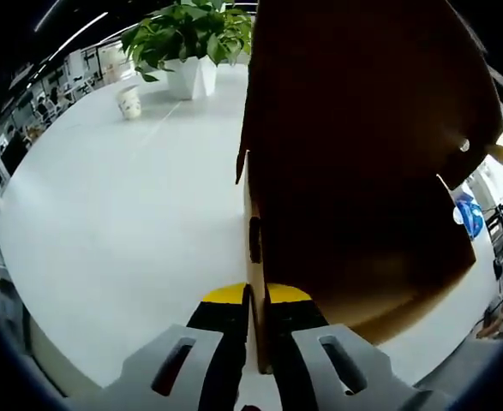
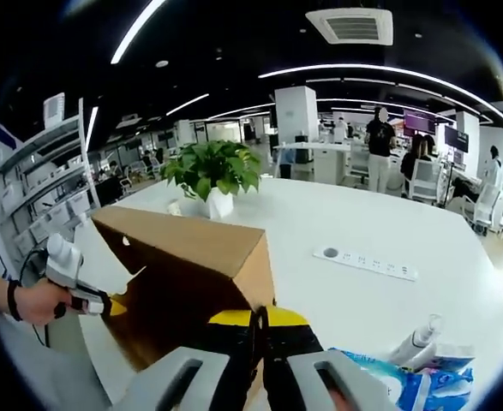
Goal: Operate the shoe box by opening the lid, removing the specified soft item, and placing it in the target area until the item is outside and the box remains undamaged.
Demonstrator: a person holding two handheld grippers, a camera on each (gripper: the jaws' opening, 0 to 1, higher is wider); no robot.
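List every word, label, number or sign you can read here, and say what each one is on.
None can be read.
Cardboard box: plain brown, no print visible.
Small cup by the potted plant: markings too blurred to read.
Blue-and-white packet: print too blurred.
Distant screens: too small.

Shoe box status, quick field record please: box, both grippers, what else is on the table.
box: brown cardboard box on white table
left gripper: jaws shut on box wall edge
right gripper: jaws shut on box corner edge
soft item: cannot tell
nearby: potted plant, cup, power strip, blue pack
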